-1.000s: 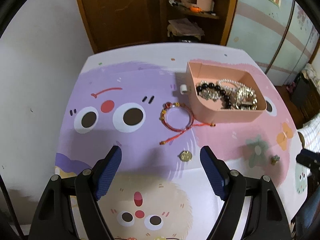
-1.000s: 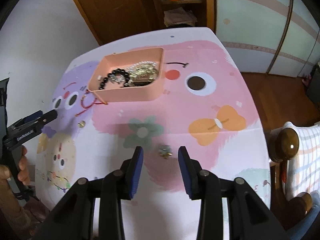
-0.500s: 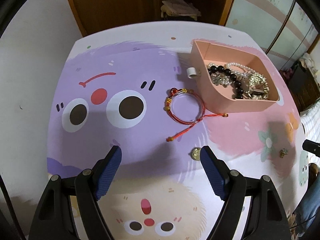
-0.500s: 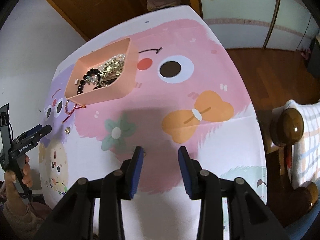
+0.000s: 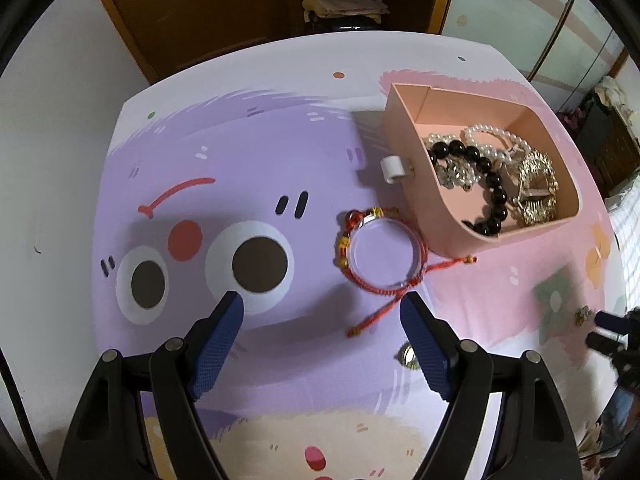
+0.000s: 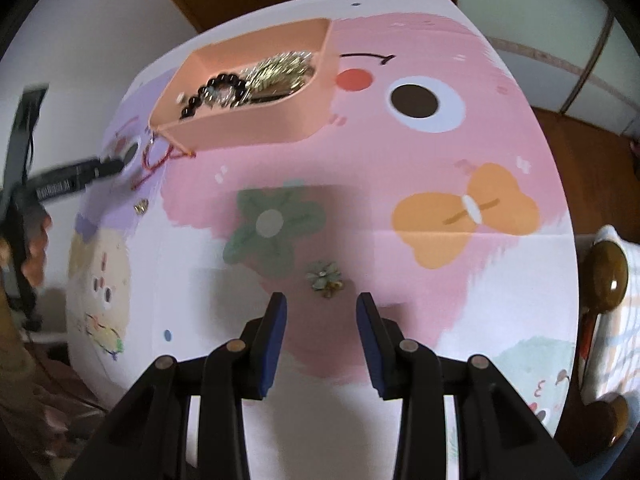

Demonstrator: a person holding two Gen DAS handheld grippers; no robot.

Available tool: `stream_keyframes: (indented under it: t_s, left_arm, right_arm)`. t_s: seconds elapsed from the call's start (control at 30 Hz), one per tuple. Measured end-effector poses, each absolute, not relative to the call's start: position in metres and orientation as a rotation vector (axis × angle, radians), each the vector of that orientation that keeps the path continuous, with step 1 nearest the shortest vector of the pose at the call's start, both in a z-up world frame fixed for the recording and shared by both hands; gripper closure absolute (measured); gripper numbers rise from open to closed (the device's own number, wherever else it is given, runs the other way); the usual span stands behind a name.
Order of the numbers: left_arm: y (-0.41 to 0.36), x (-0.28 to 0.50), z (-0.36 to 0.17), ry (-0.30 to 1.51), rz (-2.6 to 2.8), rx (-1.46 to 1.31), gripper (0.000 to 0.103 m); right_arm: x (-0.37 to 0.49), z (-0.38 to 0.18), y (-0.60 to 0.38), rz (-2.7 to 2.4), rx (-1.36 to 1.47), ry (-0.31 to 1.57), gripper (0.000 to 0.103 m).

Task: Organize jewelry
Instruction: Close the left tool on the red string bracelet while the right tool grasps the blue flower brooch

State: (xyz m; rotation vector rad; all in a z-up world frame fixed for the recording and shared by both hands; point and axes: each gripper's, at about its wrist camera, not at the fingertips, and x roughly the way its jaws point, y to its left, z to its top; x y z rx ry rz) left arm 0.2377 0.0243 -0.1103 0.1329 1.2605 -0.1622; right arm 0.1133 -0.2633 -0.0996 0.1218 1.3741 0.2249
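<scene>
Both my left tool (image 5: 320, 334) and right tool (image 6: 321, 318) gape empty; red bracelet (image 5: 382, 254) looks light, floppy, so I'd pinch its cord.

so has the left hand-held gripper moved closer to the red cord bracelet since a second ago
Yes. The left hand-held gripper has advanced toward the red cord bracelet beside the pink plastic tray; its open fingers now nearly flank the bracelet's tail.

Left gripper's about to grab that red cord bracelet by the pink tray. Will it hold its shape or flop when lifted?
The red cord bracelet is thin braided string with loose tails, so it will probably droop and dangle. A clear ring inside the loop may keep it partly round. It looks light; the left gripper, open, needs a firm pinch.
</scene>
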Motion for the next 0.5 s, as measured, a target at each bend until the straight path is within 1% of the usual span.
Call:
stream_keyframes:
  t_s: [0.13, 0.3, 0.47, 0.5]
  left_arm:
    - [0.022, 0.253, -0.119, 1.281, -0.158, 0.139, 0.024]
    - [0.015, 0.27, -0.132, 1.302, -0.15, 0.157, 0.033]
    - [0.006, 0.284, -0.142, 1.327, -0.16, 0.218, 0.046]
    - [0.005, 0.285, -0.142, 1.326, -0.166, 0.223, 0.046]
  right_arm:
    - [0.114, -0.107, -0.251, 0.2, 0.054, 1.365, 0.067]
    - [0.114, -0.11, -0.246, 0.189, 0.035, 1.358, 0.067]
    - [0.113, -0.11, -0.241, 0.19, -0.002, 1.353, 0.067]
    - [0.112, -0.111, -0.241, 0.189, -0.006, 1.352, 0.067]
